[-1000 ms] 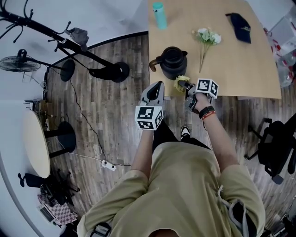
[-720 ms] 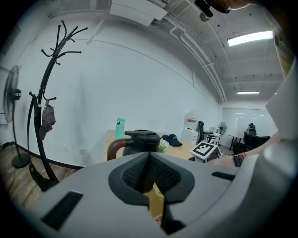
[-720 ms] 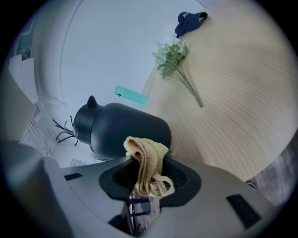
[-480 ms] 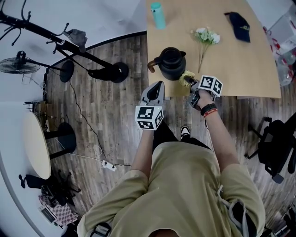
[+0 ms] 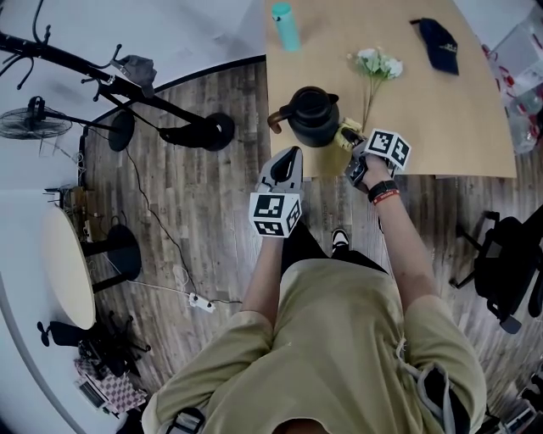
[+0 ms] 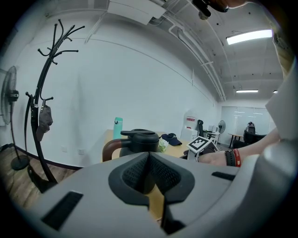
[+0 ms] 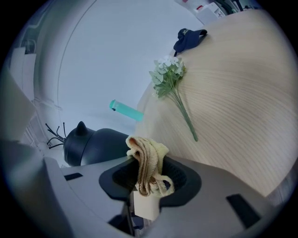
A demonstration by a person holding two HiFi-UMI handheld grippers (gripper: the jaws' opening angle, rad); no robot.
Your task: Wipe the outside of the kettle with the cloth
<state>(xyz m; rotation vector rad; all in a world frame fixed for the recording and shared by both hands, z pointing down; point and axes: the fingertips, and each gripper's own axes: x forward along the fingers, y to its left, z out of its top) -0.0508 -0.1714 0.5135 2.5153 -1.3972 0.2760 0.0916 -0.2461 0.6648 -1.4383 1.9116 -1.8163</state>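
Observation:
The black kettle (image 5: 312, 116) with a brown handle stands near the front edge of the wooden table (image 5: 433, 127). My right gripper (image 5: 349, 146) is just to its right, shut on a bunched yellow cloth (image 5: 346, 135). In the right gripper view the cloth (image 7: 146, 162) sticks up from the shut jaws of the right gripper (image 7: 148, 182), with the kettle (image 7: 95, 146) close on the left; I cannot tell if they touch. My left gripper (image 5: 291, 156) hangs off the table, shut and empty. From the left gripper (image 6: 149, 157) the kettle (image 6: 137, 142) shows straight ahead.
On the table lie a sprig of white flowers (image 5: 373, 68), a teal bottle (image 5: 284, 25) and a dark cap (image 5: 439, 44). A coat rack (image 5: 127, 80), a fan (image 5: 34, 119) and a round table (image 5: 64, 263) are on the left. An office chair (image 5: 509, 271) stands at the right.
My right gripper has carried the cloth further onto the table and up alongside the kettle's right side. The left gripper has stayed where it was.

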